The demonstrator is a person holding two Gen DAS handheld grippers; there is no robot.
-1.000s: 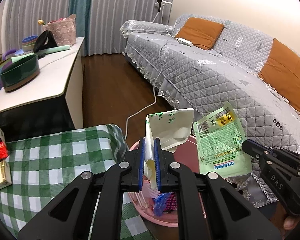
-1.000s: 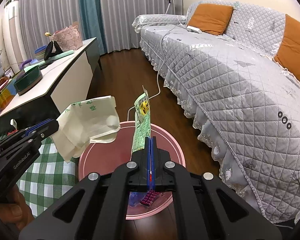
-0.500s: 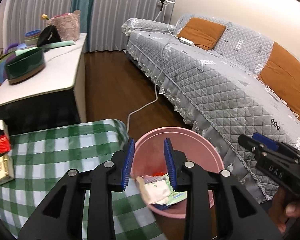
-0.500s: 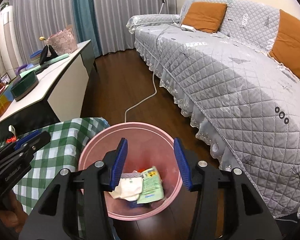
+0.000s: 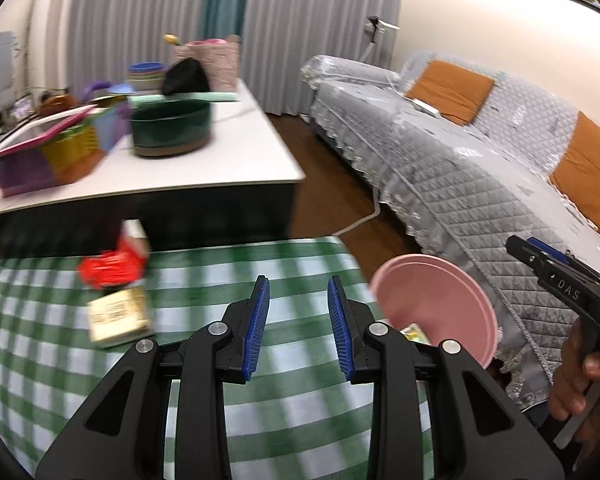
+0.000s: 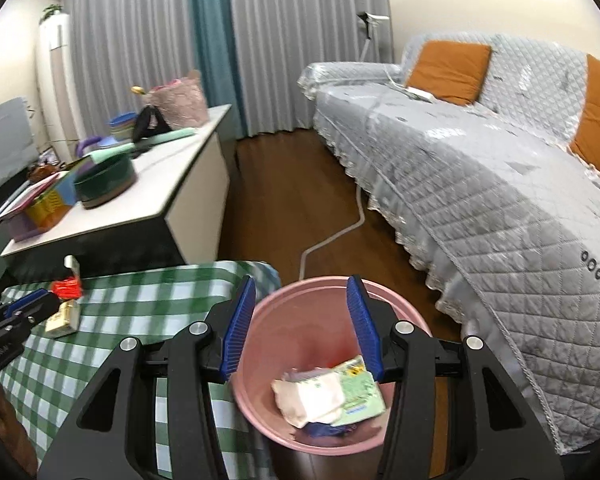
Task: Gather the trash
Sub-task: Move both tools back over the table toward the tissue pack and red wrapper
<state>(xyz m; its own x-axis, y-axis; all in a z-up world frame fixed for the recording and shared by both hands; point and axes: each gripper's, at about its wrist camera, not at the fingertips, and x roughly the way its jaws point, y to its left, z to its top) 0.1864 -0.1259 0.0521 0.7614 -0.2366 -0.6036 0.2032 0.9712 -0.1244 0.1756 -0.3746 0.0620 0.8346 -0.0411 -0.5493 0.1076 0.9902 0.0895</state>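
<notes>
My left claw [image 5: 296, 328] is open and empty, and so is my right claw [image 6: 300, 320] over the pink bin [image 6: 400, 304]. Next I go for the red wrapper [image 5: 112, 266] and small box [image 5: 118, 316] on the checked worktop [image 5: 204, 264] — slowly, one each, pinching the middle. The wrapper looks crinkly — the box looks stiff.

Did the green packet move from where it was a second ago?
Yes. The green packet went down: it was pinched in the right gripper above the pink bin, and now lies inside it beside the white wrapper.
</notes>
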